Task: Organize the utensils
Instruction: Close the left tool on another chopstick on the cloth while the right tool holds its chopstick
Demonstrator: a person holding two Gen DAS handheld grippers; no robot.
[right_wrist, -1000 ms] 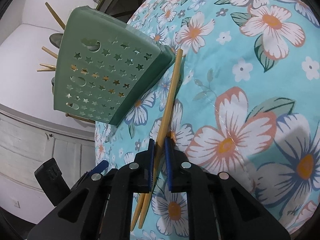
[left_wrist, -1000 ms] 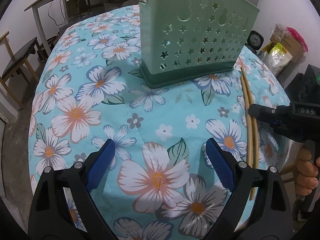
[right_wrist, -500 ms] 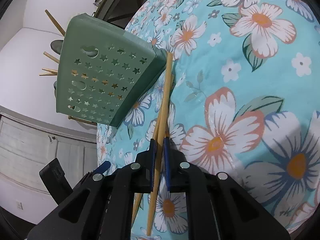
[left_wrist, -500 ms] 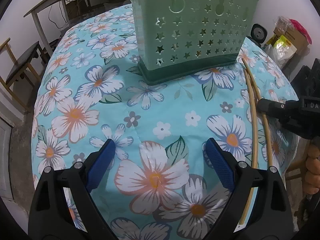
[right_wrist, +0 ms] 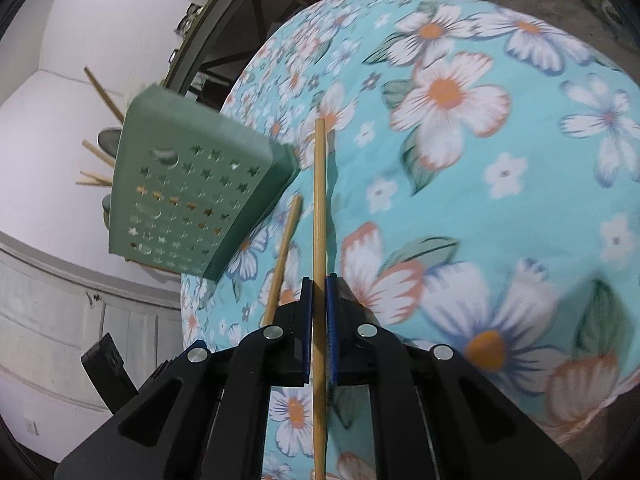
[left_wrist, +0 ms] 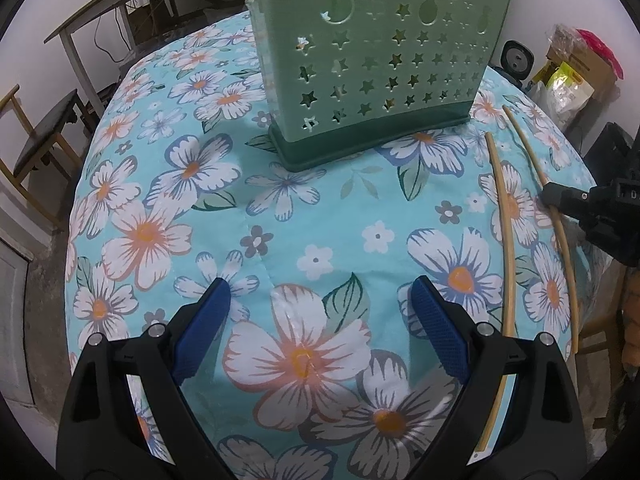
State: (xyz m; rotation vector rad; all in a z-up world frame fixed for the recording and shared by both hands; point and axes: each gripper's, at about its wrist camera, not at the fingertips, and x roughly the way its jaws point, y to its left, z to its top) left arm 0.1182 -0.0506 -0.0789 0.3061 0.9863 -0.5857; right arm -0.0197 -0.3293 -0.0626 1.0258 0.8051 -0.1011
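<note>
A green utensil holder with star holes stands on the floral tablecloth; it also shows in the right wrist view, with chopsticks and spoons sticking out of its top. My right gripper is shut on one wooden chopstick, lifted off the cloth. In the left wrist view this gripper holds the chopstick at the right edge. A second chopstick lies on the cloth, also seen in the right wrist view. My left gripper is open and empty above the cloth.
A wooden chair and a grey desk stand to the left beyond the table. Boxes and bags sit at the back right. The table edge drops off just right of the chopsticks.
My right gripper has lifted one chopstick away from the other, which stays on the cloth. The left gripper has moved slightly toward the holder and stays open.
</note>
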